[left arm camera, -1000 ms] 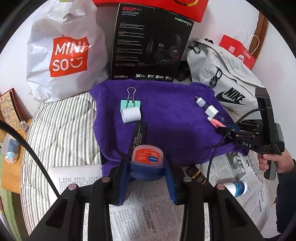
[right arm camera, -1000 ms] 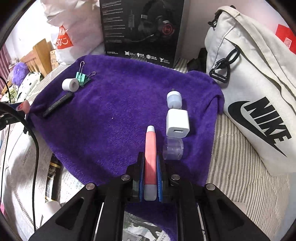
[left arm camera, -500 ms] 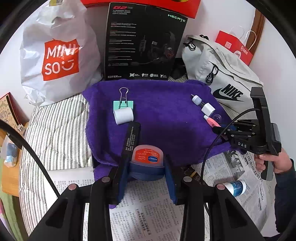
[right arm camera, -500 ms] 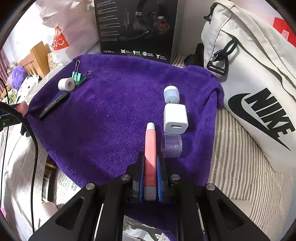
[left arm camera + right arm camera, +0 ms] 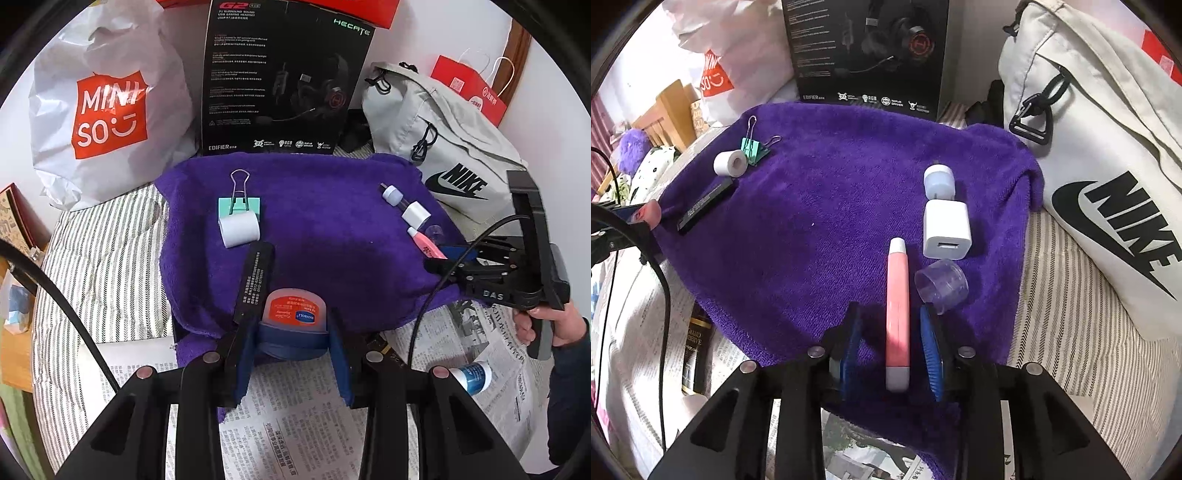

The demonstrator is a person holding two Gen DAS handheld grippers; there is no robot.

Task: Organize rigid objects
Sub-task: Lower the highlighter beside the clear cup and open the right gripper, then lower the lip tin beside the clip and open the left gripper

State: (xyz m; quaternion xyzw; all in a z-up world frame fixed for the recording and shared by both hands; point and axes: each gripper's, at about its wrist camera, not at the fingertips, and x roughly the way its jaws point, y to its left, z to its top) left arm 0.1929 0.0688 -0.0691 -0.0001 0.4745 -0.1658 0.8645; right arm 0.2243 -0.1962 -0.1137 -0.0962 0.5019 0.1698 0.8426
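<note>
A purple towel [image 5: 317, 221] lies on the bed. My left gripper [image 5: 293, 332] is shut on a small jar with an orange label [image 5: 293, 310], at the towel's near edge beside a black bar [image 5: 255, 280]. My right gripper [image 5: 892, 339] is open, its jaws standing apart on either side of a pink tube [image 5: 897, 310] that lies on the towel [image 5: 831, 221]. Next to the tube are a clear cap [image 5: 942, 284], a white charger [image 5: 945, 229] and a white cap [image 5: 938, 181]. A white roll [image 5: 239, 229] and a green binder clip [image 5: 239, 201] lie far left.
A black headset box [image 5: 284, 81], a Miniso bag [image 5: 107, 110] and a Nike bag [image 5: 450, 155] stand behind the towel. Newspaper [image 5: 295, 424] covers the near side, with a small blue-and-white bottle [image 5: 472, 374] on it. A dark bottle [image 5: 696, 354] lies under the towel's edge.
My right gripper has opened and let go of the pink tube, which now lies on the towel. My left gripper has drawn back a little with the jar.
</note>
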